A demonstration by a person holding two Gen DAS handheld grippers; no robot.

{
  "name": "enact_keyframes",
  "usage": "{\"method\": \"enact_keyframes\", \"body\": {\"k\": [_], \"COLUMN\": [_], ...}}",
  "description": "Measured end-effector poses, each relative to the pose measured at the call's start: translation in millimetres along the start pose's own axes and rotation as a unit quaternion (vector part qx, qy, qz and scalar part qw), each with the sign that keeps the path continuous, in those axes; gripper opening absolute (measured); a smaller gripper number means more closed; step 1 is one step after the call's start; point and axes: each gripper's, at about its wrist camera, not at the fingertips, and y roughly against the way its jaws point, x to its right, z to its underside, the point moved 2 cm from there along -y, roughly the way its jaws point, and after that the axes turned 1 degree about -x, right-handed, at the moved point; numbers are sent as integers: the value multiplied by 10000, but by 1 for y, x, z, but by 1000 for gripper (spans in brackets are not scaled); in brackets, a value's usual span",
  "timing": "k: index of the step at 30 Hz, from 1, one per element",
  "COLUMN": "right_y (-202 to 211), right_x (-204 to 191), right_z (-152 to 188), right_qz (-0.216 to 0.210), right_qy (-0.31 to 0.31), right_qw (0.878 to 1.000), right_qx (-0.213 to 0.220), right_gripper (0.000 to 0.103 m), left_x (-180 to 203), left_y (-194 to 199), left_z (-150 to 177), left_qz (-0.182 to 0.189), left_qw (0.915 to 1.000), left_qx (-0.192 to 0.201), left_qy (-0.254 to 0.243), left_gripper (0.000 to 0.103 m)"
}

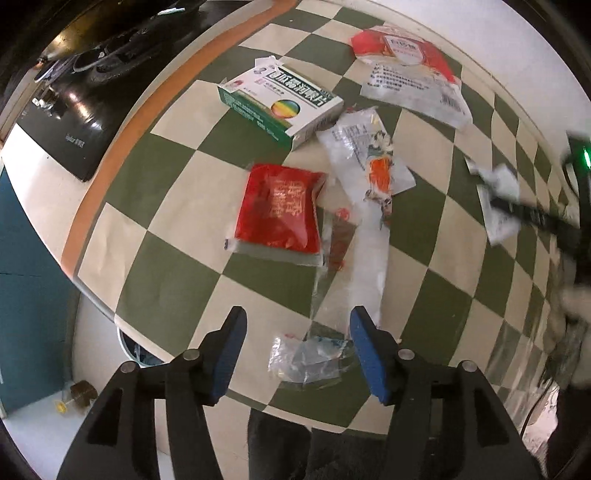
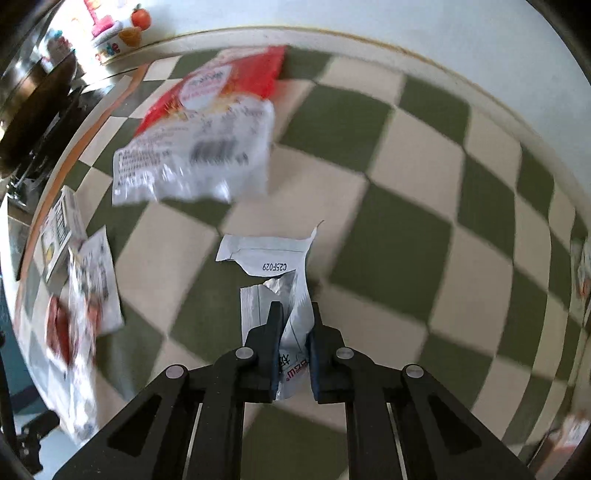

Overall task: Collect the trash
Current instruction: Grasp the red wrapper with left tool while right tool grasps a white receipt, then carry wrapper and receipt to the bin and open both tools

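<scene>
On the green and cream checked tablecloth, my left gripper stands open, pointing down. A crumpled clear wrapper lies between its blue pads, not pinched. Ahead lie a red packet, a long clear plastic strip, a clear wrapper with orange print, a green and white medicine box and a red and white bag. My right gripper is shut on a torn white sachet. The red and white bag appears blurred beyond it.
An orange-trimmed table edge runs along the left, with a black cooktop beyond it. Below the edge stands a white lined bin beside a blue cabinet. A toy cake sits at the far corner.
</scene>
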Motion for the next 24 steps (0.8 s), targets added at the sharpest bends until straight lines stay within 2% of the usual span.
{"method": "enact_keyframes", "body": {"k": [6, 11, 14, 15, 16, 17, 18, 24], "right_y": [11, 14, 12, 12, 11, 11, 12, 24], "right_x": [19, 21, 16, 15, 13, 12, 13, 6], "right_z": [24, 22, 21, 20, 19, 20, 20, 23], "right_qz": [-270, -331, -347, -345, -348, -351, -354, -406], "right_qy": [-372, -441, -450, -455, -465, -472, -481, -517], "right_qw": [9989, 9985, 9984, 9984, 9983, 9982, 9982, 9978], "right_qx": [-116, -45, -54, -56, -66, -67, -69, 13], "right_gripper": [12, 12, 12, 12, 12, 12, 12, 12], "left_x": [-18, -3, 4, 3, 0, -2, -5, -9], "left_y": [-16, -39, -41, -40, -40, -39, -39, -22], "left_z": [-26, -56, -65, -67, -68, -67, -68, -54], "left_qz": [194, 207, 207, 191, 176, 400, 455, 28], "left_qw": [9970, 9982, 9987, 9985, 9984, 9976, 9971, 9981], "left_qx": [-6, -77, 84, 144, 189, 194, 190, 469], "left_qy": [755, 560, 448, 492, 509, 526, 578, 407], "left_gripper": [55, 55, 54, 40, 19, 10, 8, 4]}}
